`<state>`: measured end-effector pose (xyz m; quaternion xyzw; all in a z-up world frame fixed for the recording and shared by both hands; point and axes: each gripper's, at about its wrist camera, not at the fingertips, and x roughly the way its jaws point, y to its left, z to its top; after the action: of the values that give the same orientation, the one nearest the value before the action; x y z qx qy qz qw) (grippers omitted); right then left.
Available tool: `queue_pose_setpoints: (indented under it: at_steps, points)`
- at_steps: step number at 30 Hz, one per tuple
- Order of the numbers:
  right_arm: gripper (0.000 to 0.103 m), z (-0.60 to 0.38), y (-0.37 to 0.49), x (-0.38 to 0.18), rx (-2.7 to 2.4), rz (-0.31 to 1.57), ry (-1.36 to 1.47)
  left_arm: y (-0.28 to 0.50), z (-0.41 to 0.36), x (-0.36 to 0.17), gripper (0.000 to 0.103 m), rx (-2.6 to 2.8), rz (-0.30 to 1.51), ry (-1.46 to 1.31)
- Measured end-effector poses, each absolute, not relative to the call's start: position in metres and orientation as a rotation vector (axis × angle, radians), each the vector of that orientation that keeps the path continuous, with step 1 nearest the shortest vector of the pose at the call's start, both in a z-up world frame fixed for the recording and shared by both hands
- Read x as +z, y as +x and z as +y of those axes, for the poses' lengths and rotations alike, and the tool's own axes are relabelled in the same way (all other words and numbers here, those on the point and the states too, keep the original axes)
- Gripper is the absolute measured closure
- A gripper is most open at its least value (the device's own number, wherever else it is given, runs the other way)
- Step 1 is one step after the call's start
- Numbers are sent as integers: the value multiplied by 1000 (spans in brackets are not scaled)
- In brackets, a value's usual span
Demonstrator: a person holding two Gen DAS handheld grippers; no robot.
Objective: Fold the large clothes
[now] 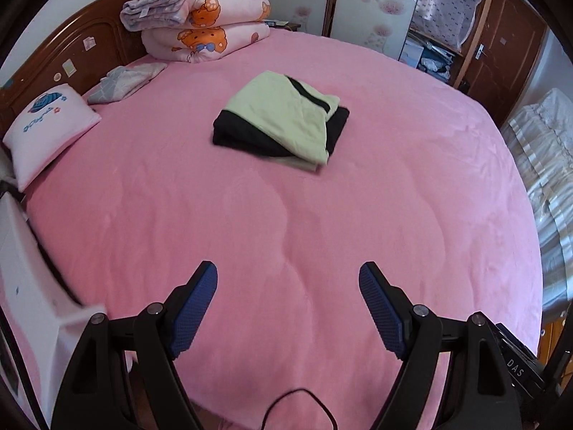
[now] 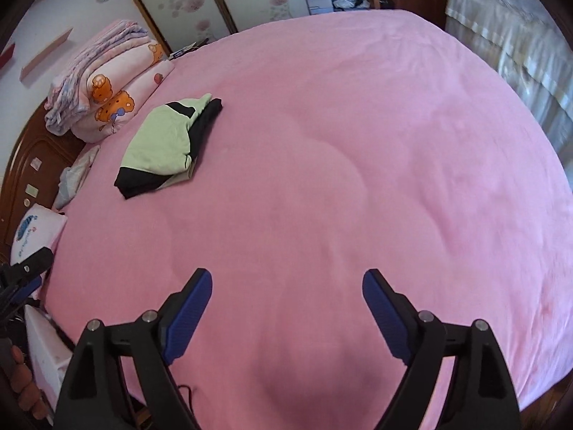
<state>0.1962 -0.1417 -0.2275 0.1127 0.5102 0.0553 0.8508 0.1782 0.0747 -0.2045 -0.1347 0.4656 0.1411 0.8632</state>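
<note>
Folded garment alone on the bed, both tools empty.
Wide pink plush bed (image 1: pixel 394 215) spreads ahead; stacked pink cartoon-print quilts (image 1: pixel 200 18) far beyond; folded green-and-black fabric garment (image 1: pixel 283 122) well ahead, unobstructed; left hand-held gripper (image 1: pixel 288 304) and right hand-held gripper (image 2: pixel 286 311) spread.

We see our left gripper (image 1: pixel 288 279) angled downward with its blue-padded fingers (image 1: pixel 195 308) spread wide and nothing between them. Our right gripper (image 2: pixel 287 285) tilts down the same way, its blue pads (image 2: pixel 385 317) wide apart and gripping nothing.
</note>
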Motion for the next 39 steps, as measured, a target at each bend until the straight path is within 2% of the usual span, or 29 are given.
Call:
queue_pose_setpoints:
  at_steps: [8,12,17,21,25,29,39]
  points:
    - [15,-191,109,-229,68,1194,239,102,30,-186,23,234,1039,-236]
    - [15,-199,79,-205,60,1207,121,85,10,-173,23,169,1079,-191]
    - [8,-209,48,-174,44,1212,176,77,-5,-156,23,79,1117,-176]
    - [7,-207,25,-148,30,1204,181,69,-18,-139,23,-35,1166,-185]
    - [7,-204,8,-124,64,1228,263,58,-27,-116,23,-71,1117,-142]
    - [7,-199,-3,-100,8,1176,263,59,-25,-95,23,-70,1058,-104]
    - [7,-189,-14,-68,-91,1057,223,59,-13,-82,22,-2,1022,-81]
